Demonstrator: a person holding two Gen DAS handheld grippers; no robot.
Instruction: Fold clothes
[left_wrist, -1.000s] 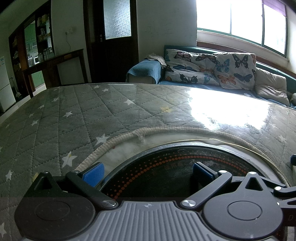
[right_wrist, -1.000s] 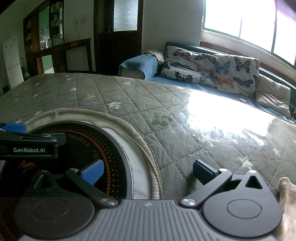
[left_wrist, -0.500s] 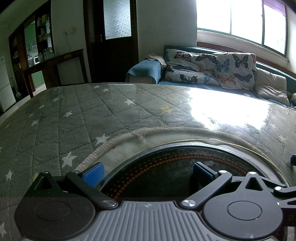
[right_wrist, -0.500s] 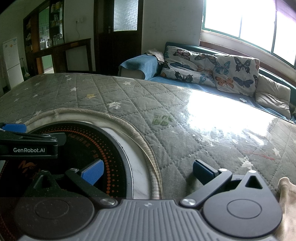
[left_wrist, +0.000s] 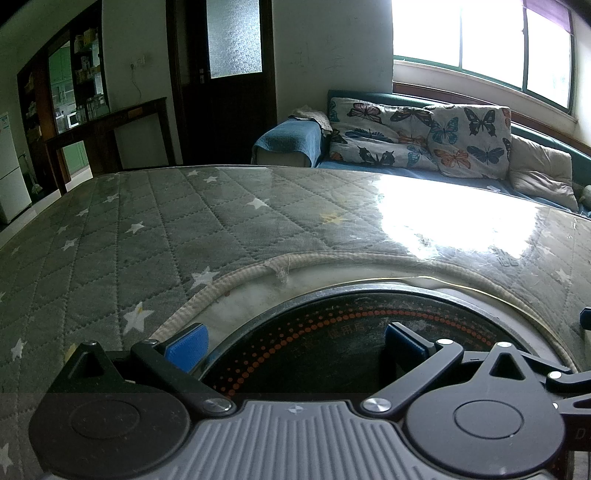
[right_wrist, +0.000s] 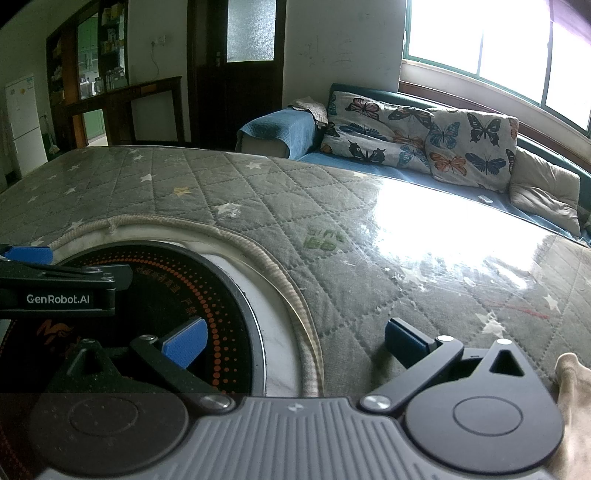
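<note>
My left gripper (left_wrist: 293, 349) stands open and empty over a round black cooktop (left_wrist: 351, 343) set into the grey quilted star-patterned table cover (left_wrist: 166, 229). Open and empty too, my right gripper (right_wrist: 293, 343) straddles the cooktop's right rim (right_wrist: 255, 332). A beige garment (right_wrist: 572, 406) shows only as a corner at the lower right of the right wrist view, just right of that gripper. The left gripper's arm, marked GenRobot.AI (right_wrist: 59, 291), reaches in from the left of the right wrist view. No garment appears in the left wrist view.
A corded beige trim (left_wrist: 295, 262) rings the cooktop opening. Beyond the table's far edge stands a blue sofa (left_wrist: 288, 138) with butterfly cushions (left_wrist: 424, 136) under bright windows. A dark door (left_wrist: 229, 81) and a wooden side table (left_wrist: 110, 129) stand at the back left.
</note>
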